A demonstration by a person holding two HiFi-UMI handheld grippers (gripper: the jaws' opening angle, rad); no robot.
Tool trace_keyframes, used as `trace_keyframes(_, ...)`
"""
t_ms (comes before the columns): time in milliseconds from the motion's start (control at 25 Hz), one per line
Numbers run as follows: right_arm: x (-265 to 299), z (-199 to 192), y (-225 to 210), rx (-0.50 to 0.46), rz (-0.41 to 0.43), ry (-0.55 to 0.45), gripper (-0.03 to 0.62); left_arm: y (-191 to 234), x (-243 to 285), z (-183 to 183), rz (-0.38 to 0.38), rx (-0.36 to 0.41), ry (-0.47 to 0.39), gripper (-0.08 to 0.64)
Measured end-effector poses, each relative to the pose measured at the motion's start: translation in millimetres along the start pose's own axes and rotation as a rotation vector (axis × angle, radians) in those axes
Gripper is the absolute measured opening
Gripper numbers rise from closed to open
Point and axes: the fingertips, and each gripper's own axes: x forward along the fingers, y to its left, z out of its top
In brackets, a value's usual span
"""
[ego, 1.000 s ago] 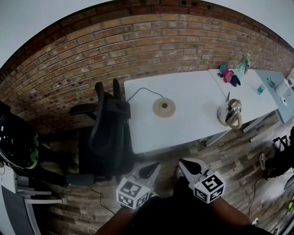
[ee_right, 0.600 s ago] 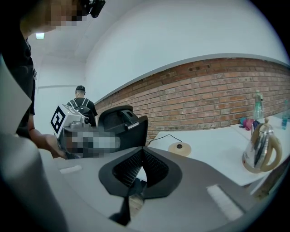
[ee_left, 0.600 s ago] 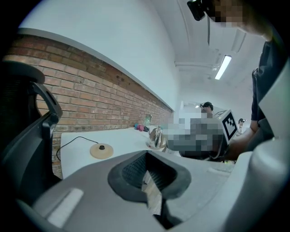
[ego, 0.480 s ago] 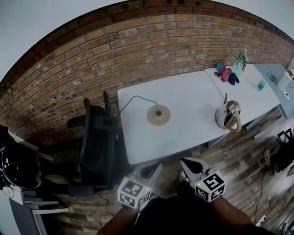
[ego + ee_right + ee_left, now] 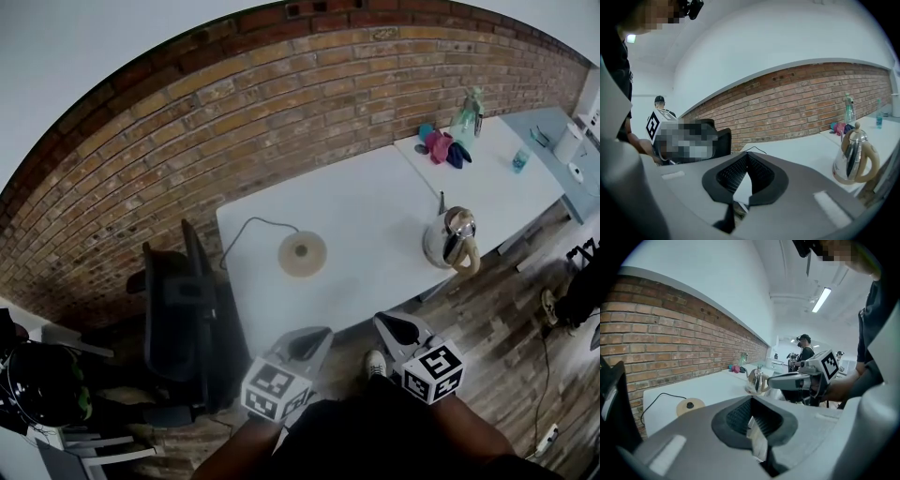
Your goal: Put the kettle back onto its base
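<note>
A steel kettle [image 5: 448,239] with a beige handle stands near the right front corner of the white table [image 5: 366,202]. Its round beige base [image 5: 302,253] lies apart from it, toward the table's left side, with a cord running off behind. Both grippers hang low in front of me, short of the table's front edge. My left gripper [image 5: 322,333] and right gripper [image 5: 382,321] are shut with nothing in them. The left gripper view shows its jaws [image 5: 752,398], the base [image 5: 690,405] and the kettle [image 5: 757,380]. The right gripper view shows its jaws [image 5: 746,153] and the kettle [image 5: 853,157].
A black office chair [image 5: 178,309] stands at the table's left end. A second table [image 5: 506,178] adjoins at the right with a spray bottle [image 5: 466,114] and coloured cloths [image 5: 441,148]. A brick wall [image 5: 281,122] runs behind. A person [image 5: 804,350] stands far off.
The table, kettle and base have slid left and lower in the head view as I moved. Both grippers stayed low and shut.
</note>
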Motion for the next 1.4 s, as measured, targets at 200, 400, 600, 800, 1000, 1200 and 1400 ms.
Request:
trace_keyframes(200,-2,0,-35,0.019,-0.037,0.001,0.026,9,33,10,-0.016,0.007,0.01,0.0)
trace_keyframes(400,-10,-2,-70,0.038,-0.086,0.005,0.026,9,71,17,-0.058,0.013,0.026,0.0)
trace_keyframes(600,-35,-5,-121,0.06,-0.164,0.015,0.026,-3,116,29,-0.11,0.031,0.038,0.0)
trace_keyframes(800,-58,-6,-180,0.067,-0.269,0.007,0.026,-13,155,39,-0.15,0.065,0.073,0.0)
trace_keyframes(1000,-86,-7,-250,0.024,-0.422,0.027,0.029,-21,190,41,-0.189,0.085,0.126,0.0)
trace_keyframes(1200,-106,-10,-308,0.012,-0.52,0.033,0.104,-28,221,46,-0.205,0.103,0.154,0.0)
trace_keyframes(1400,-101,-26,-337,0.038,-0.52,0.07,0.159,-32,247,44,-0.222,0.11,0.187,0.0)
